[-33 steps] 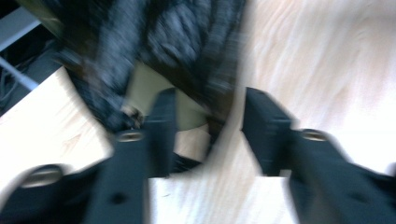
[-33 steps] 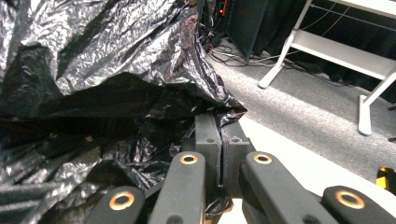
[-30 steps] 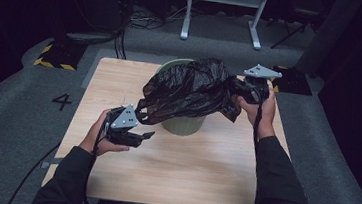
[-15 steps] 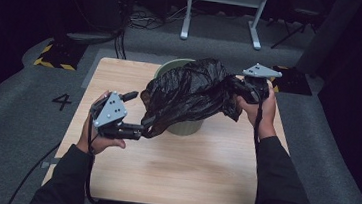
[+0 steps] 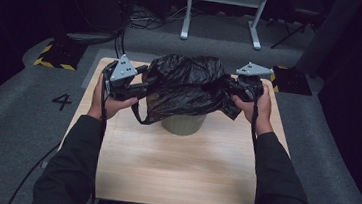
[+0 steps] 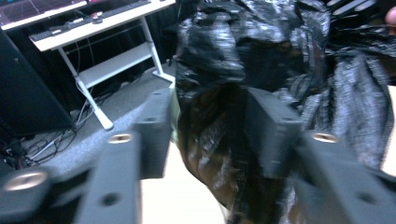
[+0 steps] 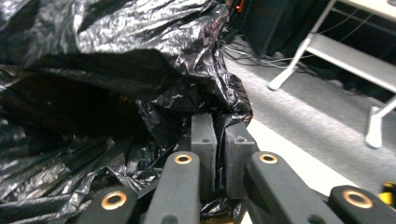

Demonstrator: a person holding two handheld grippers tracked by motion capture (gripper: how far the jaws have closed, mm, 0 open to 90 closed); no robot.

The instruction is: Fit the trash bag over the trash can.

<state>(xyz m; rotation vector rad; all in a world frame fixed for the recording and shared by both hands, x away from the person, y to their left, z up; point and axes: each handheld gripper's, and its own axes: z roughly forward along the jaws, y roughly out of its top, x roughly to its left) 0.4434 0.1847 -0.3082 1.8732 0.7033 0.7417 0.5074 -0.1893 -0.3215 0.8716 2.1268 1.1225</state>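
Now the black plastic bag (image 5: 185, 85) hangs stretched between both grippers above the pale green bin (image 5: 183, 124), which stands on the wooden table (image 5: 177, 172). The left gripper (image 5: 137, 89) has just been closing, a bunched fold of bag between its jaws (whether the pads already press it, the blur hides). The right gripper (image 5: 230, 89) is clamped tight on the bag's other edge.

The pale green bin (image 5: 183, 123) is mostly hidden under the black plastic bag (image 5: 185, 85); the left gripper view is blurred throughout.
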